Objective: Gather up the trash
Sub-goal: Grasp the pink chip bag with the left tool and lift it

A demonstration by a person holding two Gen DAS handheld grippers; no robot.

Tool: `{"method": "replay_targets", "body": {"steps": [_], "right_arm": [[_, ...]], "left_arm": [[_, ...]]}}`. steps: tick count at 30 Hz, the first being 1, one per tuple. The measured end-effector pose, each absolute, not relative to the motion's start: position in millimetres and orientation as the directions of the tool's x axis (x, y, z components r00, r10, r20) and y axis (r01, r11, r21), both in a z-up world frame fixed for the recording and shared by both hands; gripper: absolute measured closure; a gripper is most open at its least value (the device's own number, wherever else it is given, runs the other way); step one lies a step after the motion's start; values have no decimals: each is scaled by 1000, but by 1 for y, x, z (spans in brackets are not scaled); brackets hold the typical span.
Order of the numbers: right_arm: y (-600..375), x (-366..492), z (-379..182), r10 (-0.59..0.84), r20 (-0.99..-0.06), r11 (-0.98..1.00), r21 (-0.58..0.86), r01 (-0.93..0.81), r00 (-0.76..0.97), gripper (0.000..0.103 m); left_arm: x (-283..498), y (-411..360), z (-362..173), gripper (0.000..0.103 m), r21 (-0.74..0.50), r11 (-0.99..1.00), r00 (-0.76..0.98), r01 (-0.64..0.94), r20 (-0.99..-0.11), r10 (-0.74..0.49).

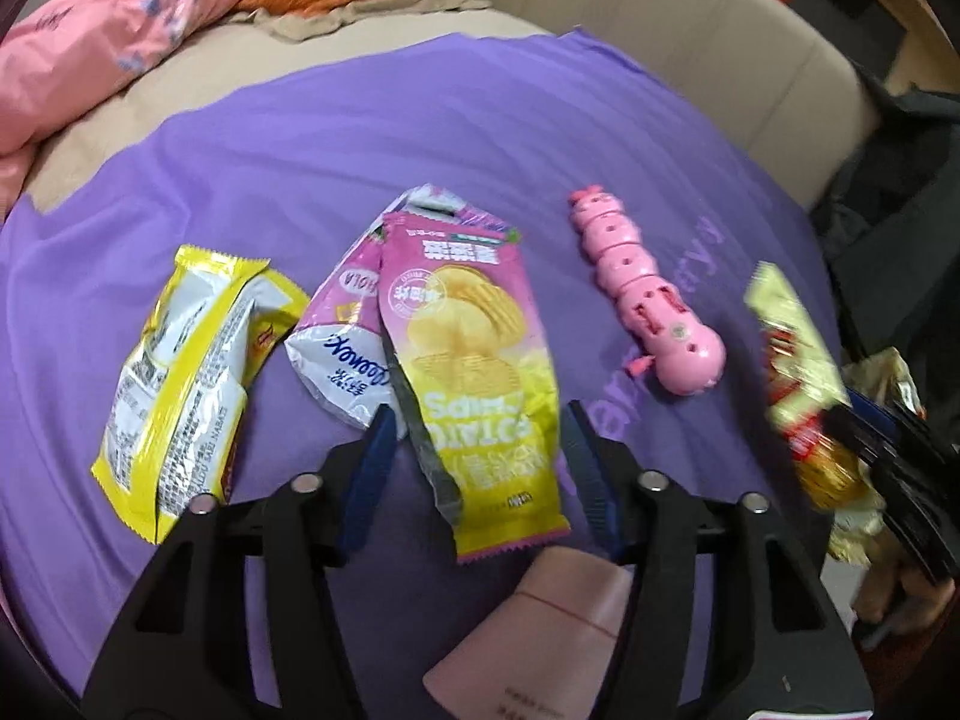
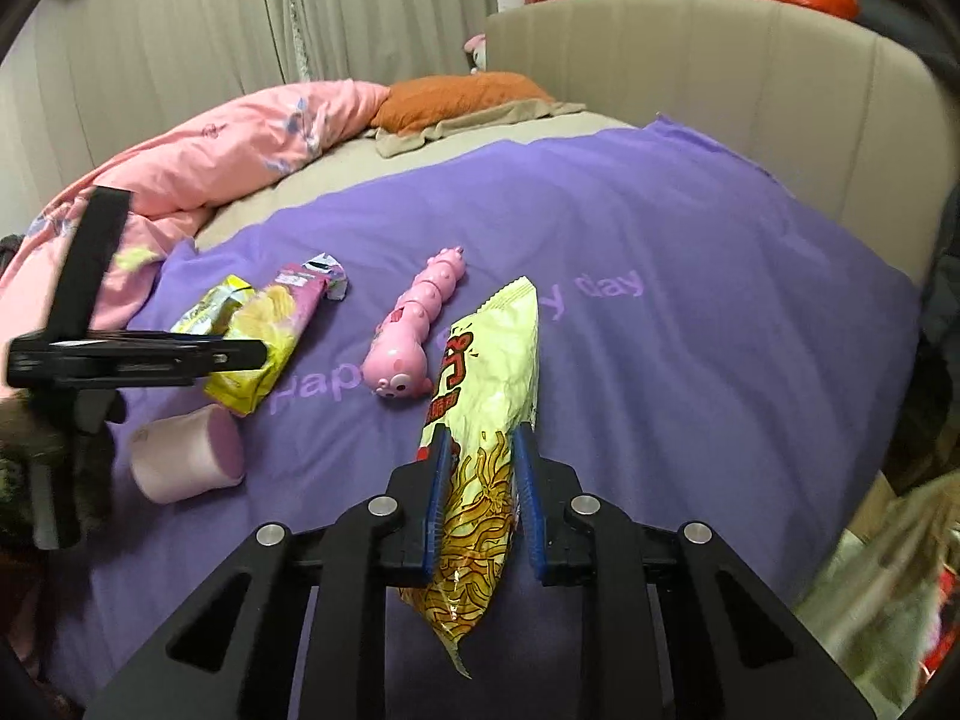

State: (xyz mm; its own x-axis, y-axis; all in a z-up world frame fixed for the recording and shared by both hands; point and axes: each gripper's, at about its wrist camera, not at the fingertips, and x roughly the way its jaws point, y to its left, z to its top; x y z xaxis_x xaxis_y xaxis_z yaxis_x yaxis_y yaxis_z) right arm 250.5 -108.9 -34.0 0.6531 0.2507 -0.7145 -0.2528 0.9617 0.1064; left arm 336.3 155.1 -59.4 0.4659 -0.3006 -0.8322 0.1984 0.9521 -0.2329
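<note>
My left gripper (image 1: 477, 420) is open, its jaws on either side of the lower part of a pink-and-yellow potato chip bag (image 1: 474, 372) lying on the purple cloth (image 1: 360, 138). A white tissue packet (image 1: 342, 369) and a yellow snack wrapper (image 1: 186, 372) lie to its left. My right gripper (image 2: 483, 438) is shut on a pale yellow noodle snack bag (image 2: 486, 420) and holds it above the cloth (image 2: 690, 330). That bag (image 1: 792, 372) and the right gripper (image 1: 840, 426) show blurred at the right of the left wrist view.
A pink caterpillar toy (image 1: 648, 306) lies right of the chip bag, also in the right wrist view (image 2: 414, 324). A pink roll (image 2: 186, 456) lies near the cloth's front. A pink quilt (image 2: 210, 162), an orange pillow (image 2: 456, 96) and the beige headboard (image 2: 720, 78) lie beyond.
</note>
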Motion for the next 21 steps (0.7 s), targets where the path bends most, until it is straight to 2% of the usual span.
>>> {"method": "replay_targets", "body": {"steps": [2,5,7,21], "right_arm": [[-112,241,-26,253,-704,961,107,-253,663,82],[-115,228,-16,251,-688,962,98,-255,681,82],[-117,219,-9,254,-677,961,96,-260,691,82],[-144,161,42,233,-585,966,47,-255,777,82]], "left_arm": [[338,155,-62,73,-244,954,453,173,-841,-297],[336,157,-60,80,-275,948,453,158,-833,-317],[330,157,-51,93,-279,946,472,165,-820,-324],[272,136,32,96,-289,917,578,276,-712,-399]]}}
